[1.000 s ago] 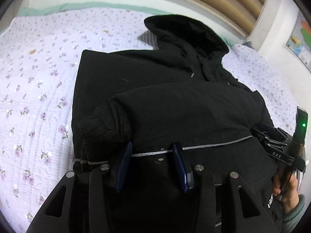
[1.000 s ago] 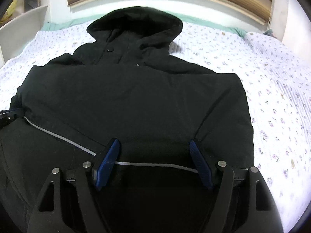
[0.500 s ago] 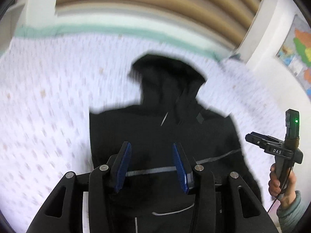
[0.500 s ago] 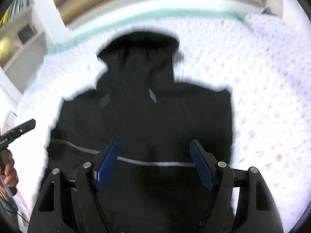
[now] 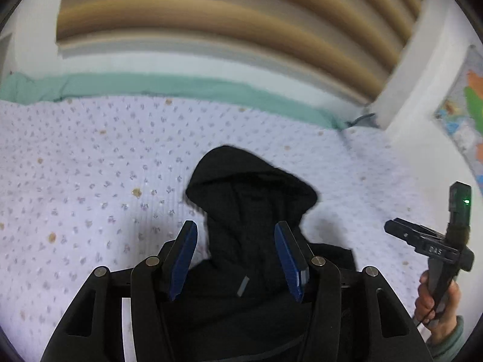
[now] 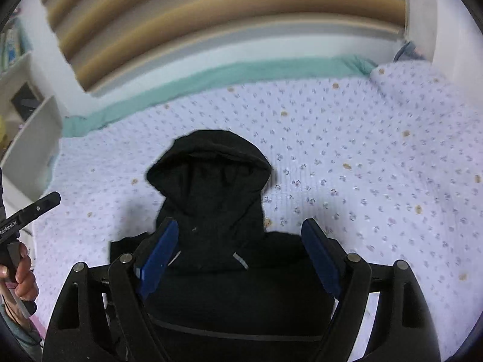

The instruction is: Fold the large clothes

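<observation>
Both grippers have pulled up and back from the black hooded jacket [image 5: 247,241] since a second ago; then the jaws sat down at the reflective stripe on the body, now the hood [image 6: 208,169] fills mid-frame and the stripe has dropped to the lower edge; motion blur throughout.

Left gripper [image 5: 235,262]: jaws spread and opening, nothing pinched; jacket lies below and beyond them, not touched.
Right gripper [image 6: 250,259]: jaws spread wider, also opening, nothing between the pads [image 6: 157,253].

Jacket lies flat on the floral bedspread [image 5: 90,166]; long axis runs from bottom of frame up toward the headboard [image 6: 226,15], hood at the far end; appears already folded in at the sides, though the lower body is hidden behind the gripper frames.

Judgement: next fold likely turns on the hood end; it sits centred ahead of both jaws, slightly left of centre in the right view, so neither hand is clearly nearer; each would reach forward and down.

Right hand [image 5: 434,301] visible lower right of left view; left hand [image 6: 21,274] lower left of right view.
</observation>
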`<act>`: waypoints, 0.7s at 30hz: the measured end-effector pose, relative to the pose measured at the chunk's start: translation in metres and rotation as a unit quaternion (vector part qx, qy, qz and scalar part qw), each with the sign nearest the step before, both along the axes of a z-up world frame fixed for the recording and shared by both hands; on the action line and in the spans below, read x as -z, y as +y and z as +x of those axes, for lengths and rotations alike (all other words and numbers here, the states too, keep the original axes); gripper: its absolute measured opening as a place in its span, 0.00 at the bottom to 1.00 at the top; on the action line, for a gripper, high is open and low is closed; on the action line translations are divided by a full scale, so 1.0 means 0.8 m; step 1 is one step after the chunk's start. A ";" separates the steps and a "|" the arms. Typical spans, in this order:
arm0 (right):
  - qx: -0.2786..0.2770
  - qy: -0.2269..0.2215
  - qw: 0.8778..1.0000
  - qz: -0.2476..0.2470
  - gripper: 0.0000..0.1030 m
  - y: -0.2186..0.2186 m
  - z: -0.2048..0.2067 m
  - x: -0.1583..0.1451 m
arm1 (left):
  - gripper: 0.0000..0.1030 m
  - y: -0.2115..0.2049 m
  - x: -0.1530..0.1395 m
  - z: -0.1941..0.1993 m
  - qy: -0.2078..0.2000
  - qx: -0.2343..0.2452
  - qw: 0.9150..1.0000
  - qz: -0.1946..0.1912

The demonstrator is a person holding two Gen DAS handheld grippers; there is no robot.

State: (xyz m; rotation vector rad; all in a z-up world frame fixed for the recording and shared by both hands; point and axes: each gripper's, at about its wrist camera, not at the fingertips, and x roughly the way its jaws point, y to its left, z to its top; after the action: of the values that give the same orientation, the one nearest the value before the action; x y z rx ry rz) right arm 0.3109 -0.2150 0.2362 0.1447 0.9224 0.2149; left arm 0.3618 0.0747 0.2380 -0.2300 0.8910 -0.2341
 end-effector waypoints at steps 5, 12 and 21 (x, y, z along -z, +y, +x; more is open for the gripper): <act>0.005 0.024 1.000 -0.017 0.83 0.017 0.083 0.071 | 0.53 0.000 0.081 0.086 0.041 -0.015 0.999 0.003; 0.009 0.051 0.998 -0.026 0.81 0.018 0.165 0.145 | 0.53 0.006 0.177 0.163 0.084 -0.041 0.995 -0.016; 0.014 0.071 0.995 -0.063 0.09 0.033 0.227 0.203 | 0.08 0.017 0.219 0.209 0.075 -0.043 0.996 -0.025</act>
State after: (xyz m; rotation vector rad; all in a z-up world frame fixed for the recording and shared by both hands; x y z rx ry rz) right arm 0.4923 -0.1883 0.0736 0.0571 1.0728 0.1212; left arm 0.5293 0.0880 0.0630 -0.3360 1.0228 -0.1599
